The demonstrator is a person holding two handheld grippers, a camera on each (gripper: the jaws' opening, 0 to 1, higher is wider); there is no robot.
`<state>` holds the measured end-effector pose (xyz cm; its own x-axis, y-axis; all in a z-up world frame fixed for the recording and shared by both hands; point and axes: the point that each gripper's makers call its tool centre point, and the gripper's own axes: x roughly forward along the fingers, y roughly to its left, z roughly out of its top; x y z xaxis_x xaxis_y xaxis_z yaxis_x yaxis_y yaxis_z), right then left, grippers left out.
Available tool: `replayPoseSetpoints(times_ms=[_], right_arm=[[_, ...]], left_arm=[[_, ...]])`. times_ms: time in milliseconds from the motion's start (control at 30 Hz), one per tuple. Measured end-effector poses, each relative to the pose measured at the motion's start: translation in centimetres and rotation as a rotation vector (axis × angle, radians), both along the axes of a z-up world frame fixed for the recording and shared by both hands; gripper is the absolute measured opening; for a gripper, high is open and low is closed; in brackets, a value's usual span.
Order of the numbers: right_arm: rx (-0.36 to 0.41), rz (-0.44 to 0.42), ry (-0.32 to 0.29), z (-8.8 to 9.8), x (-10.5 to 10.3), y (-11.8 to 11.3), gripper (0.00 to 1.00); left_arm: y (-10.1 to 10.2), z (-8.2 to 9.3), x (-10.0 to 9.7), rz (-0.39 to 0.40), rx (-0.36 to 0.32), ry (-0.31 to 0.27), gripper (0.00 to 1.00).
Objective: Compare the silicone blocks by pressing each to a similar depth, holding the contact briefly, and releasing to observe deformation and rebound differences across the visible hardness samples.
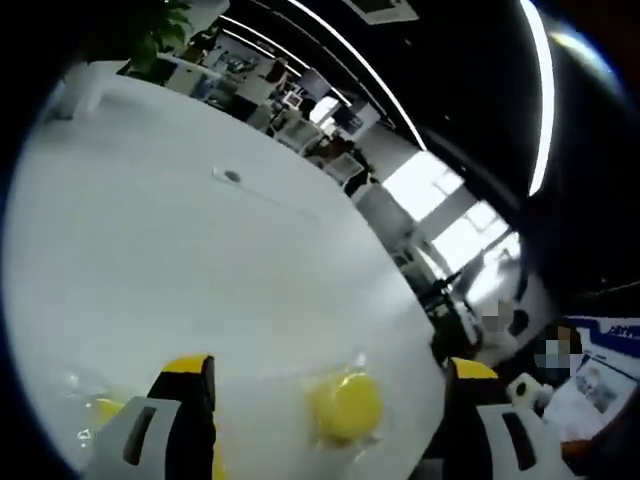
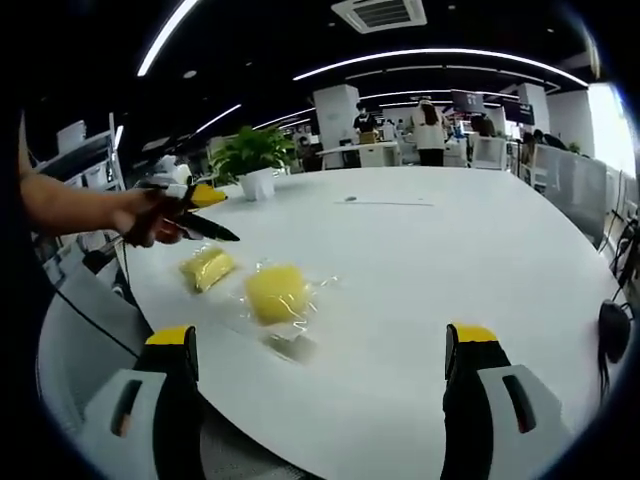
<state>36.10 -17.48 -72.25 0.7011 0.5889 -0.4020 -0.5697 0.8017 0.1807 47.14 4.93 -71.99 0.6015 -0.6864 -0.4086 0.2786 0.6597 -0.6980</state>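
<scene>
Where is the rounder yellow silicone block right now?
In the right gripper view, the rounder yellow block lies in clear wrap on the white table, beside the flatter yellow block, ahead of the left claw.

Right gripper [image 2: 320, 385] held over white table [image 2: 450, 260] with jaws wide apart, two yellow silicone blocks [image 2: 276, 294] in clear wrap ahead, left gripper [image 2: 205, 212] in a hand [image 2: 150, 215] just beyond them, potted plant [image 2: 250, 160] behind.

A: Where does the left gripper view look from?
B: Low, rolled, close over the table [image 1: 200, 260].
A: And the right?
B: Farther back, level; both share the yellow block [image 2: 277, 292].
</scene>
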Motion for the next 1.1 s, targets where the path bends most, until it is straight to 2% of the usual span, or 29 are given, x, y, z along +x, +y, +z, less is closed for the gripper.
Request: replayPoseSetpoints(times_ms=[200,367,533,633,833,1033,1100], right_arm=[[0.004,-0.001,0.001,0.1,0.2,0.0,0.96],[0.008,-0.007,0.005,0.0,0.2,-0.1,0.96],[0.011,-0.007,0.010,-0.1,0.1,0.0,0.96],[0.009,-0.005,0.013,-0.2,0.2,0.0,0.96],[0.012,-0.001,0.020,-0.3,0.1,0.2,0.96],[0.008,0.005,0.024,-0.4,0.1,0.1,0.96],[0.010,0.006,0.024,-0.4,0.2,0.1,0.96]], left_arm=[[-1.1,-1.4,0.2,0.025,-0.055,0.093,0.97],[-1.7,-2.3,0.2,0.014,-0.058,0.123,0.98],[-2.1,-2.7,0.4,0.035,-0.138,0.181,0.92],[-2.4,-3.2,0.3,0.034,-0.150,0.210,0.90],[-3.4,-4.1,-0.2,0.008,-0.146,0.240,0.81],[-3.5,-5.1,0.2,0.024,-0.124,0.269,0.59],[-3.1,-6.1,0.3,0.046,-0.089,0.298,0.55]])
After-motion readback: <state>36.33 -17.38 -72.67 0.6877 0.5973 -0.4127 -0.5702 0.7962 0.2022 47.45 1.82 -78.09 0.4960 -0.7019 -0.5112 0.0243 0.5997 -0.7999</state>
